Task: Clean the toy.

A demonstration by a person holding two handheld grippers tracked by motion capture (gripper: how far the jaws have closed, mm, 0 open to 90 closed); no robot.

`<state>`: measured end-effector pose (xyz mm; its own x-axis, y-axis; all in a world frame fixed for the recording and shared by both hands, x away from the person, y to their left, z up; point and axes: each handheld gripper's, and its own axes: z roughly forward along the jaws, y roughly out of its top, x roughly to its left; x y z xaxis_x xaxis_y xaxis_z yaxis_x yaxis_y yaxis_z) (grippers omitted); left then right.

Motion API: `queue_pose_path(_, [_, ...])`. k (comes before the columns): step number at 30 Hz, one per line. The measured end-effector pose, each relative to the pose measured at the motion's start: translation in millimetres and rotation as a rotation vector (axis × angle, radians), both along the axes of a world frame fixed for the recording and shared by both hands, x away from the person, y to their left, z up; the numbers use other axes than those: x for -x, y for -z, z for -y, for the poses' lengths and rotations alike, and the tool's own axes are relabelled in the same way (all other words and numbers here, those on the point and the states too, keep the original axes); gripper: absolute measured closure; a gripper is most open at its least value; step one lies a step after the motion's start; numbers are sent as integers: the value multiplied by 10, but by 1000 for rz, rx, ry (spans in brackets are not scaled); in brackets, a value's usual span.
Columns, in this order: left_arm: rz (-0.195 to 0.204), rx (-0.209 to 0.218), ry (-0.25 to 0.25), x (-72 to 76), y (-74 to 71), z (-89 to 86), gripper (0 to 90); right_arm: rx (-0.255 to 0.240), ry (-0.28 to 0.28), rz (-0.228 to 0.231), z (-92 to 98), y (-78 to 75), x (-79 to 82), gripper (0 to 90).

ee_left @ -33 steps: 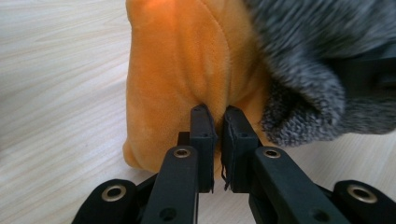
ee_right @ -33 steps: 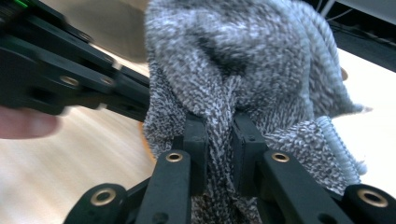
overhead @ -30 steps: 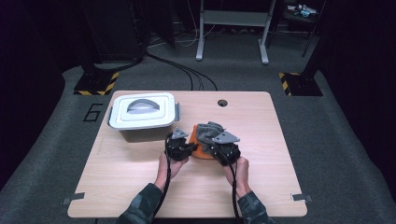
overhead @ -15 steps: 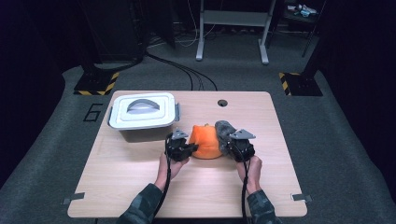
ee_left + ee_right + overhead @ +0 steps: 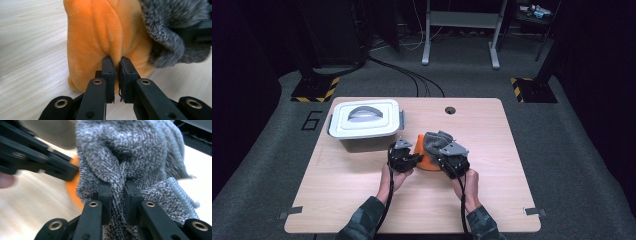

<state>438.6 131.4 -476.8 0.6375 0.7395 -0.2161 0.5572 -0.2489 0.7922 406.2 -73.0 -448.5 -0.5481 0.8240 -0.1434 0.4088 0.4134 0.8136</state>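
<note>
A light wooden worktop (image 5: 362, 200) stands on a dark floor, seen from above, with a person's forearms coming in from the near edge. At the back left sits a white lidded box (image 5: 366, 122) with a grey handle, well apart from the near edge. Just right of it, near the middle of the worktop, lies an orange plush piece (image 5: 426, 159) with a grey knitted cloth (image 5: 435, 140) draped over its top and right side.

The left hand-held gripper (image 5: 413, 159) is clenched on a fold of the orange plush at its left side, jaws nearly together with fabric pinched between them. The right hand-held gripper (image 5: 446, 159) is clenched on a bunched fold of the grey knit, which rises straight ahead of its jaws.

The two grippers sit close, side by side, the bundle directly ahead of both. Pulling the two fabrics apart would likely mean moving the right one away to the right, where the worktop is bare; the box limits room to the left and back
</note>
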Motion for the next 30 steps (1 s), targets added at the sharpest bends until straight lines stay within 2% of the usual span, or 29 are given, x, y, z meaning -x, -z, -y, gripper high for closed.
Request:
queue_pose_path(6, [6, 0, 6, -1, -2, 32, 835, 6, 57, -23, 202, 102, -110, 787])
queue_pose_path(12, [4, 0, 7, -12, -5, 42, 835, 4, 122, -69, 406, 222, -199, 786])
queue_pose_path(13, [4, 2, 6, -13, -6, 46, 834, -2, 135, -75, 419, 234, -205, 785])
queue_pose_path(16, [6, -1, 7, -19, -15, 54, 834, -4, 131, -76, 451, 190, -181, 784])
queue_pose_path(17, [7, -7, 4, -22, -15, 51, 834, -15, 134, -63, 438, 148, -150, 784])
queue_pose_path(19, [2, 8, 0, -28, -7, 47, 834, -22, 107, -28, 395, 39, -67, 783])
queue_pose_path(21, [0, 2, -3, -25, -13, 52, 834, -23, 67, 10, 291, -68, 23, 783])
queue_pose_path(23, [-2, -3, -3, -29, -12, 51, 834, -14, 33, 27, 150, -132, 102, 783])
queue_pose_path(25, [-4, 1, -6, -38, -5, 33, 833, 14, 6, 19, 38, -111, 121, 783])
queue_pose_path(27, [-2, -1, 3, -38, -8, 19, 830, 40, 9, 4, 8, -16, 70, 783])
queue_pose_path(30, [9, -2, 8, -29, -17, 31, 814, 19, 35, -10, 54, 70, -12, 784])
